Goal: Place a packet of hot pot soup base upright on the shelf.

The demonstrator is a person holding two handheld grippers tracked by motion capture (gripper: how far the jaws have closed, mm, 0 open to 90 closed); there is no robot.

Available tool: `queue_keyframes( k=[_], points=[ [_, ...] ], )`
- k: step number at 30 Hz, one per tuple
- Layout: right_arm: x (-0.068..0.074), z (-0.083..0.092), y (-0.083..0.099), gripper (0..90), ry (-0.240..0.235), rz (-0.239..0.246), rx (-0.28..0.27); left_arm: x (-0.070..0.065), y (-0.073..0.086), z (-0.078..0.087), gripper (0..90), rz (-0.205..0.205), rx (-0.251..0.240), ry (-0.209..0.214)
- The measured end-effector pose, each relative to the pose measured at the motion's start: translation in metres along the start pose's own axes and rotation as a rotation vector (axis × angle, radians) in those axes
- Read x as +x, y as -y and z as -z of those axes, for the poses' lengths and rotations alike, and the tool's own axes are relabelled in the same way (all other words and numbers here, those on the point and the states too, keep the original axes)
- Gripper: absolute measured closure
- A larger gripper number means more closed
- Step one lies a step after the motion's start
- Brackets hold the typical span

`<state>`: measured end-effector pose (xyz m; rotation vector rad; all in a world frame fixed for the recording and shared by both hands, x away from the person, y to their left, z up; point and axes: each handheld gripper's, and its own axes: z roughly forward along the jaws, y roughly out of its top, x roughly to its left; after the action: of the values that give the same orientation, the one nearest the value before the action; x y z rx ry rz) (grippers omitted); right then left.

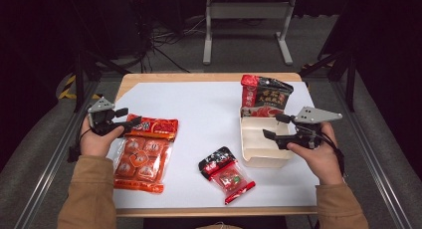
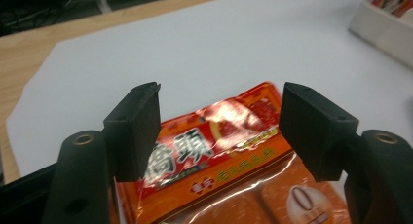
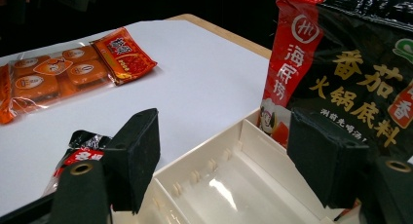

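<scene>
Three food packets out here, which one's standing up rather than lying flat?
The red-and-black packet, propped upright in the far end of the white tray. The orange packet and the small packet lie flat.

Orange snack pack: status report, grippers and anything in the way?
Left gripper open, jaws astride orange snack pack top edge. Right gripper open over white tray. Nothing blocking.

Dark room, grey floor point(image 1: 239, 64) (cables point(image 1: 164, 40) strewn), metal stand point(image 1: 247, 20).

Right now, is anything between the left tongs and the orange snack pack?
Nothing visible. The left tongs stand open at the pack's red top edge, and the orange snack pack lies flat on the white table between the jaws, with no other item near it.
</scene>
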<state>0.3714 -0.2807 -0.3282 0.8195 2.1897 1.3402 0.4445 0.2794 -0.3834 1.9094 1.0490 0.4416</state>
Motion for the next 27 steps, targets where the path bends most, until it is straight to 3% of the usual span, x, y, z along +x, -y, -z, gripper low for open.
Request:
queue_keyframes(
  k=[4,8,13,17,22,27],
  points=[
    [-0.001,0.001,0.002,28.2,0.004,-0.004,0.001,0.014,0.008,-0.007,35.8,0.040,-0.004,0.006],
    [-0.001,0.001,0.004,28.1,0.010,-0.004,0.005,0.022,0.012,-0.011,37.1,0.052,-0.004,-0.002],
    [-0.001,0.007,0.009,28.0,0.030,-0.012,0.013,0.035,0.019,-0.022,39.5,0.118,-0.004,0.036],
    [0.001,0.009,0.013,28.0,0.035,-0.014,0.019,0.042,0.024,-0.025,45.7,0.122,0.007,-0.008],
    [0.001,0.010,0.015,28.0,0.040,-0.015,0.023,0.049,0.029,-0.028,44.1,0.116,0.029,-0.044],
    [0.002,0.010,0.015,27.9,0.040,-0.013,0.024,0.055,0.036,-0.035,40.3,0.173,0.073,-0.023]
  ],
)
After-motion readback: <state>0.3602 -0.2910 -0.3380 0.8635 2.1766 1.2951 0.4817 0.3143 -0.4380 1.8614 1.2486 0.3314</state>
